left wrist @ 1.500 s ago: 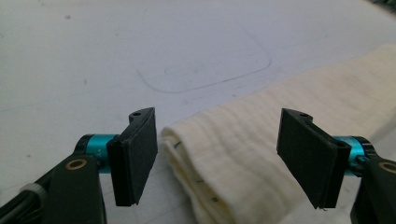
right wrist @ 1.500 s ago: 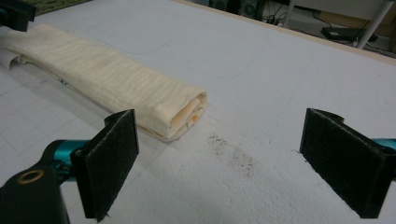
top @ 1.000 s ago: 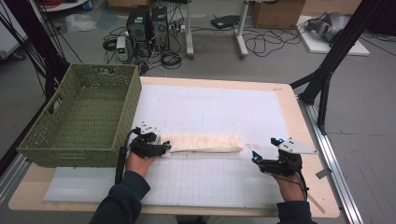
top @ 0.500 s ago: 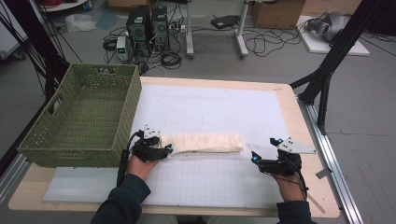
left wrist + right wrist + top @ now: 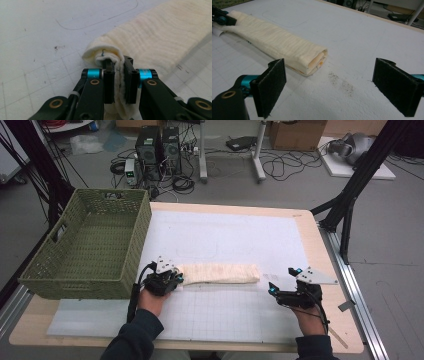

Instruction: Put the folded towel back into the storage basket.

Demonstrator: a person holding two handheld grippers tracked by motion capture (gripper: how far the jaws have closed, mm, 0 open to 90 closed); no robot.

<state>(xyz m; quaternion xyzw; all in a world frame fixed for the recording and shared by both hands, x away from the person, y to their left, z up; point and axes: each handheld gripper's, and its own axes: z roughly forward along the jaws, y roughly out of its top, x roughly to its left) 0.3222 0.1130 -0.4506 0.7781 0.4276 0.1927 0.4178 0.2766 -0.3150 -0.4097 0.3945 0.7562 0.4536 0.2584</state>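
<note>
A cream cloth [image 5: 220, 272], folded into a long strip, lies across the white mat. My left gripper [image 5: 176, 279] is at its left end. In the left gripper view the jaws have just been closing, and the left gripper [image 5: 119, 62] now pinches a bunched fold of the cloth [image 5: 155, 42] between its pads. My right gripper [image 5: 272, 290] rests on the mat a short way right of the strip's other end. Seen in the right gripper view, that gripper [image 5: 337, 87] stands wide open with nothing in it. The cloth's folded end [image 5: 312, 58] lies ahead of its left jaw.
A green woven basket [image 5: 85, 280] stands at the table's left, just beyond my left hand. The white gridded mat [image 5: 235, 315] covers most of the wooden table [image 5: 325, 250]. Dark specks [image 5: 342, 83] mark the mat near the right gripper.
The left gripper's jaws have closed on the cloth's left end, bunching it. The right gripper has stayed where it was.
</note>
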